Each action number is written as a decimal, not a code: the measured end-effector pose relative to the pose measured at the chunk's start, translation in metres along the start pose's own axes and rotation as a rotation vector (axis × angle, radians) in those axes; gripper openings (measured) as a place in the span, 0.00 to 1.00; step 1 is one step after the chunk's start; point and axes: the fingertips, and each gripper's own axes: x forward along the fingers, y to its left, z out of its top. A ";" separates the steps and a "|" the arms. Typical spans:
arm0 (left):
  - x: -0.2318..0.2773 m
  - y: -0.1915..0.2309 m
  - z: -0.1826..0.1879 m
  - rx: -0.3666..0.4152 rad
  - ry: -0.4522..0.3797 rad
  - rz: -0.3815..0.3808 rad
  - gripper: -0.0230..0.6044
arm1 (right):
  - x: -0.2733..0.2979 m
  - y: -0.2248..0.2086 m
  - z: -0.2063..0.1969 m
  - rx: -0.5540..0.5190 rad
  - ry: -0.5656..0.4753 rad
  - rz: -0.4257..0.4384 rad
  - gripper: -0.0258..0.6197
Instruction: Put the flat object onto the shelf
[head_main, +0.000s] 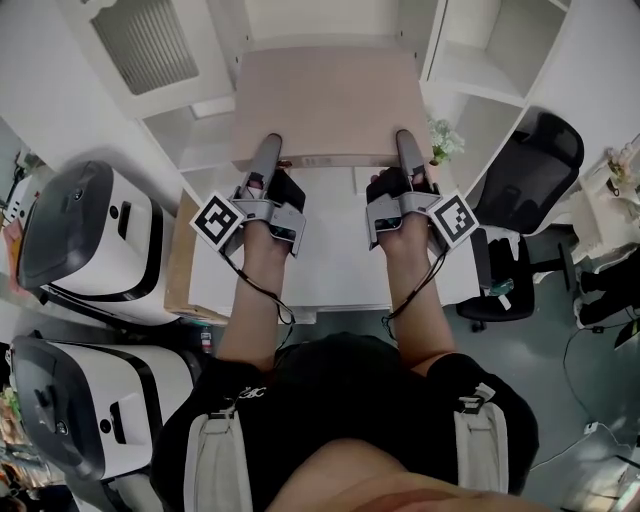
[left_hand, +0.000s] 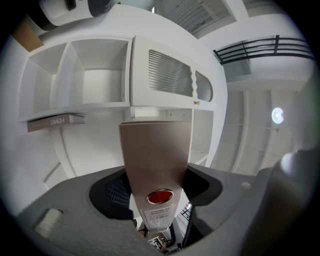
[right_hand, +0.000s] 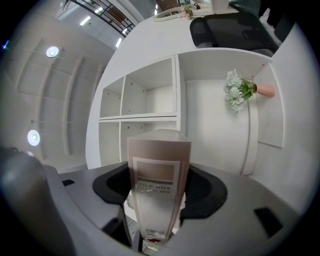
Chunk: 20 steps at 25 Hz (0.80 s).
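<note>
White boxy shelving (head_main: 470, 85) behind, flat matte beige file box (head_main: 325, 100), left gripper (head_main: 268, 150) and right gripper (head_main: 405, 146) jaws clamped on it.

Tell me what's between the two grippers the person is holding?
The flat beige file box spans the gap: the left gripper clamps one side, the right gripper the other. The head view shows it best.

White shelf unit (head_main: 478, 82), small flower vase (head_main: 443, 139) in one compartment
</note>
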 end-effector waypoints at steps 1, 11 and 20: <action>0.012 0.004 0.004 -0.005 0.001 0.013 0.50 | 0.011 -0.002 0.004 0.002 -0.006 -0.012 0.47; 0.032 0.005 0.014 -0.005 -0.031 0.039 0.51 | 0.037 0.003 0.012 -0.001 -0.030 -0.015 0.48; 0.048 0.013 0.023 0.000 -0.029 0.050 0.51 | 0.061 -0.004 0.014 -0.010 0.023 -0.025 0.49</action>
